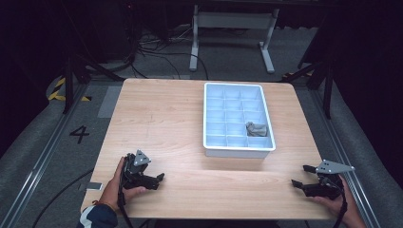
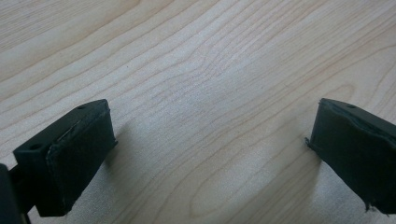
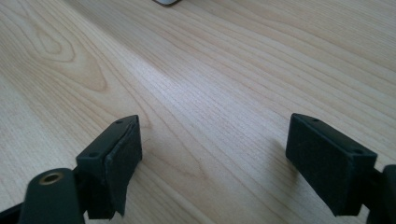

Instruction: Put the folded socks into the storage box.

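Note:
A white tray (image 1: 207,118) split into several compartments sits on the far right half of the wooden table (image 1: 161,123). A small grey crumpled object (image 1: 255,128) lies in one of its near right compartments. My left gripper (image 1: 160,178) rests on the table near the front left edge, held by a hand, its jaws wide apart. In the left gripper view the left gripper (image 2: 210,154) has only bare wood between its pads. My right gripper (image 1: 300,175) lies at the front right corner, open as well. Nothing sits between the right gripper's (image 3: 212,163) fingers (image 3: 116,158).
A corner of the white tray (image 3: 167,2) peeks in at the top of the right gripper view. Beyond the table stand a white frame (image 1: 233,28), dark stands and cables on the grey floor. A number 4 (image 1: 79,134) is marked on the floor at left.

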Demonstrator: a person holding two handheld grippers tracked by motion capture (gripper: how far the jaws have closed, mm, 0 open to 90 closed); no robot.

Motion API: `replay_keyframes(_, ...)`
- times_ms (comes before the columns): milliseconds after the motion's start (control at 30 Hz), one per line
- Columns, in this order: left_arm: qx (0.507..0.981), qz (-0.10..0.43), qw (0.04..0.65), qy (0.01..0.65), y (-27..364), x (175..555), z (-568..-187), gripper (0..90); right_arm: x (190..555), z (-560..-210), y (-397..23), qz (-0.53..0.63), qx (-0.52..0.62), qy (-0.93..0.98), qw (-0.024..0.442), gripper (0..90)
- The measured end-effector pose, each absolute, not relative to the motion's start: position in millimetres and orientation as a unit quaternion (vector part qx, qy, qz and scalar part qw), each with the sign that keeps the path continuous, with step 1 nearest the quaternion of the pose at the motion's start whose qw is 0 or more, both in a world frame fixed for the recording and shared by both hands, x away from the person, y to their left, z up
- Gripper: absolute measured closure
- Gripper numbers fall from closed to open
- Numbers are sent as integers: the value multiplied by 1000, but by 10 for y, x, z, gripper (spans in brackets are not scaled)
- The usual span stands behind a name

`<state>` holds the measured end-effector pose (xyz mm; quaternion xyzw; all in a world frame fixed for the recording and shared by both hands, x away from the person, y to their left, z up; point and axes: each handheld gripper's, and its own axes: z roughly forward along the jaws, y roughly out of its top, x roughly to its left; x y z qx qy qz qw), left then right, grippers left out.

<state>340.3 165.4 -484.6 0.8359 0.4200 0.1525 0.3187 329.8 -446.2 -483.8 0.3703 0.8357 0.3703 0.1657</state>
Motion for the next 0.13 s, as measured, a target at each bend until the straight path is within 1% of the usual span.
replay_keyframes(133,835,153,319,422,1650,3403,-4847,2,3299,-4838,-4463,370,371,835,166,191)
